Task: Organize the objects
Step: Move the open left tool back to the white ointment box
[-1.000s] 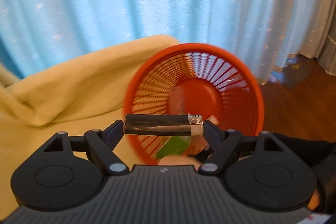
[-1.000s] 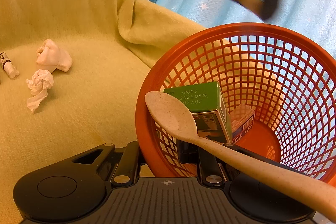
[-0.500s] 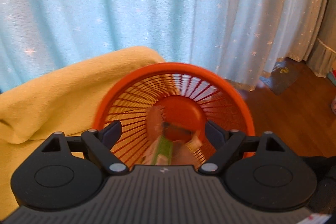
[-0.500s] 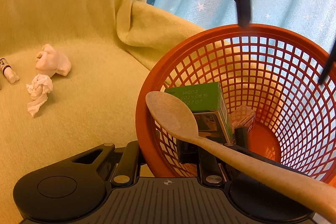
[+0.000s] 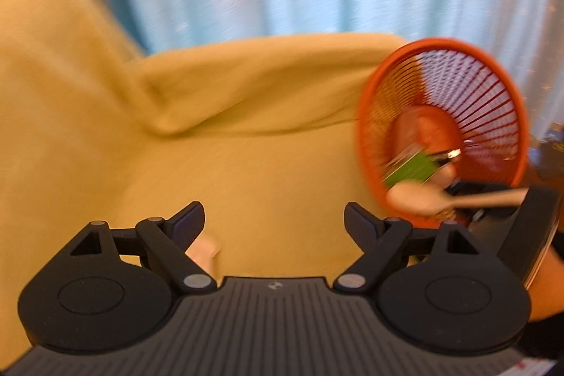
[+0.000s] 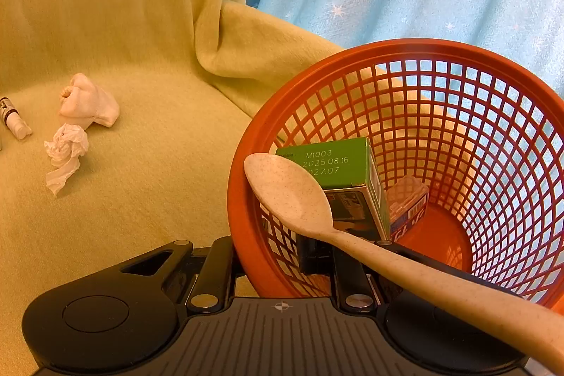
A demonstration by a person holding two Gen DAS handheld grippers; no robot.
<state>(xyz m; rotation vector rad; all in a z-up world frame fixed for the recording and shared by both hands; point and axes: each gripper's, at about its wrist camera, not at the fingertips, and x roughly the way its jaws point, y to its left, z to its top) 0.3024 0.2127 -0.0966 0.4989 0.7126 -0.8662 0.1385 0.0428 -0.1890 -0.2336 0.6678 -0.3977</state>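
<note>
Lighter (image 5: 447,156) now lies in the basket (image 5: 370,101), dropped from the left gripper (image 5: 274,223), whose spread, empty fingers have swung toward the blanket (image 5: 246,164). Right gripper (image 6: 282,256) pinches the basket rim. Tissue (image 6: 65,150) probably comes next.

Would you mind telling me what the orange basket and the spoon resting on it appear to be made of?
Basket: likely moulded plastic, slightly glossy, judging by its uniform orange lattice and smooth rim.
Spoon: matte beige with fine dark speckles, perhaps a fibre-plastic composite; the look leaves it open.
</note>
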